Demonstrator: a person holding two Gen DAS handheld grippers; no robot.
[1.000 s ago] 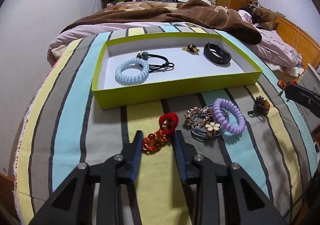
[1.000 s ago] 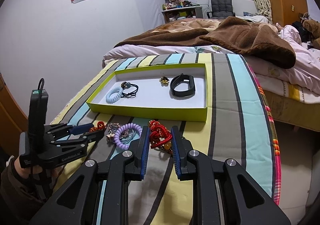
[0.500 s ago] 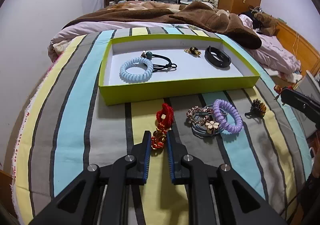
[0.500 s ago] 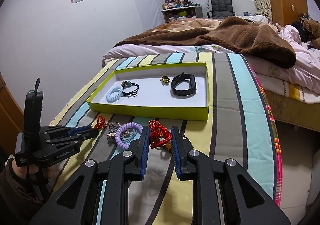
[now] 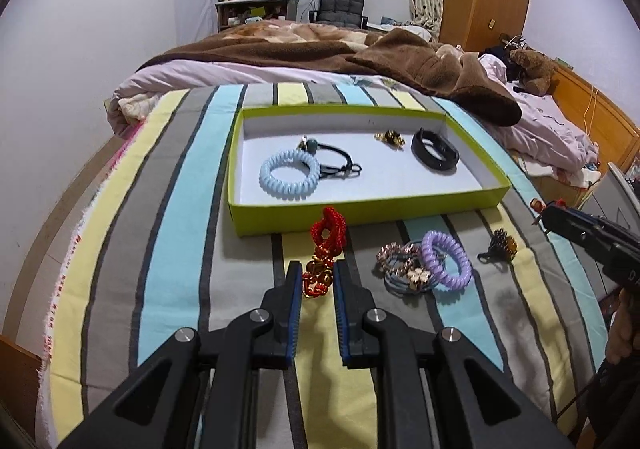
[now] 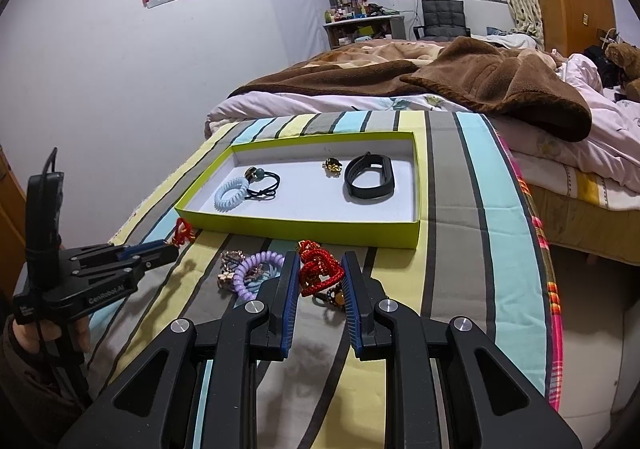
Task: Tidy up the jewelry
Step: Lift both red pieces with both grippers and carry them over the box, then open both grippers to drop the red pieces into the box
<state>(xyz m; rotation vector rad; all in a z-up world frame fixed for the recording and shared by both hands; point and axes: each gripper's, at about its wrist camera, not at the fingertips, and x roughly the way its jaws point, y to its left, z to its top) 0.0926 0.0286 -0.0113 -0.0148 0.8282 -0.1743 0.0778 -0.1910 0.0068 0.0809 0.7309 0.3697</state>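
My left gripper [image 5: 317, 271] is shut on a red cord bracelet with gold beads [image 5: 328, 237], which hangs just above the striped cloth in front of the lime-green tray [image 5: 360, 211]. From the right wrist view the same left gripper [image 6: 173, 248] carries that bracelet [image 6: 183, 230] by the tray's near left corner [image 6: 188, 214]. My right gripper [image 6: 320, 263] is shut on a red knotted cord ornament [image 6: 320, 275] low over the cloth. Inside the tray lie a pale blue spiral tie [image 5: 289, 181], a black bead tie [image 5: 338, 165], a gold brooch [image 5: 390, 138] and a black band [image 5: 434, 155].
On the cloth right of my left gripper lie a purple spiral tie [image 5: 446, 263], a tangle of bracelets with a flower charm [image 5: 404, 271] and a brown claw clip [image 5: 500, 247]. A bed with a brown blanket [image 5: 400, 61] stands behind the tray. The cloth drops off at the right [image 6: 548, 249].
My left gripper's jaws closed on the red and gold bracelet and lifted it off the cloth toward the tray. The right gripper stayed still with its red cord.
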